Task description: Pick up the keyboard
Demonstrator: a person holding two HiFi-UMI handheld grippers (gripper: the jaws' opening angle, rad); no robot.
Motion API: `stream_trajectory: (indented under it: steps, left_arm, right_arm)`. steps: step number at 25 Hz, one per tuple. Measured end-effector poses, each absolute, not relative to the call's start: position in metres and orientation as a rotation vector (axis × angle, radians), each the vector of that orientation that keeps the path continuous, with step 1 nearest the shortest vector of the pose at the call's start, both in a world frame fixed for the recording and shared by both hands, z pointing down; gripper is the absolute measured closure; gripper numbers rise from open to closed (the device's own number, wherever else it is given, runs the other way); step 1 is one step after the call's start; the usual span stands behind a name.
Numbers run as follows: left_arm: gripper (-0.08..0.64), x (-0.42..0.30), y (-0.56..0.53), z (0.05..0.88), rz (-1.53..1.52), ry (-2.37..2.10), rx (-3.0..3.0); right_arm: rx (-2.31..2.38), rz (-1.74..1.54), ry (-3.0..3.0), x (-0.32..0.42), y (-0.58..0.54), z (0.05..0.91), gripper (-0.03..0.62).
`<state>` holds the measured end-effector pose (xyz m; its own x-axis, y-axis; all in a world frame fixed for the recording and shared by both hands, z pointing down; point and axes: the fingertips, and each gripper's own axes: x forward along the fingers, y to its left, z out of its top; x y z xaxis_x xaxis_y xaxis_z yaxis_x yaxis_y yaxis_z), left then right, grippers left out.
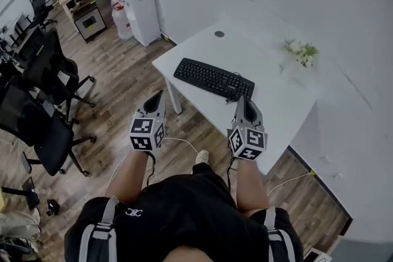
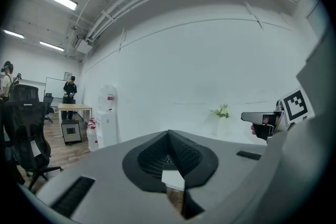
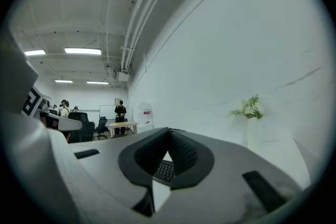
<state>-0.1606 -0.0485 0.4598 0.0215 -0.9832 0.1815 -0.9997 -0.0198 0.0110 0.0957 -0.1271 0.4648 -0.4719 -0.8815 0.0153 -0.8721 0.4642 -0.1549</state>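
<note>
A black shirt and dark shorts (image 1: 184, 211) are seen nearest the lens, worn by the person from whose two forearms the tools are held out ahead. The left tool (image 1: 160, 94) is carried over the wooden floor (image 1: 123, 83), short of the near corner of the desk (image 1: 276, 107). Its jaws are pressed together and nothing is gripped between them, as is shown plainly in the left gripper view. The right tool (image 1: 245, 99) is held over the front edge of the desk, just beside the right end of the keyboard (image 1: 214, 78). Its jaws are likewise closed to a point and nothing is caught in them; in the right gripper view a strip of black keys is glimpsed below the closed tips.

The keyboard is laid flat on the white desk, slanted across its near half, and is touched by neither tool. A small bunch of white flowers (image 1: 302, 52) is set at the far side of the desk, by the wall, well apart from the keyboard. A white water dispenser (image 1: 140, 6) is placed against the wall beyond the desk, and black office chairs (image 1: 49, 70) are ranged along the left.
</note>
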Motion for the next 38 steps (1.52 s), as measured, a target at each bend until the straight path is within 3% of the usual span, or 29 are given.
stream_trajectory:
  steps: [16,38]
  left_arm:
    - [0.545,-0.152,-0.231,0.471,0.232,-2.042,2.119]
    - [0.546,-0.217,-0.348,0.497,0.232,-1.920,2.197]
  right_arm:
    - [-1.560,-0.312,2.664,0.093,-0.309,0.473,0.588]
    - [-1.867,-0.252,2.558,0.082,-0.387,0.501,0.588]
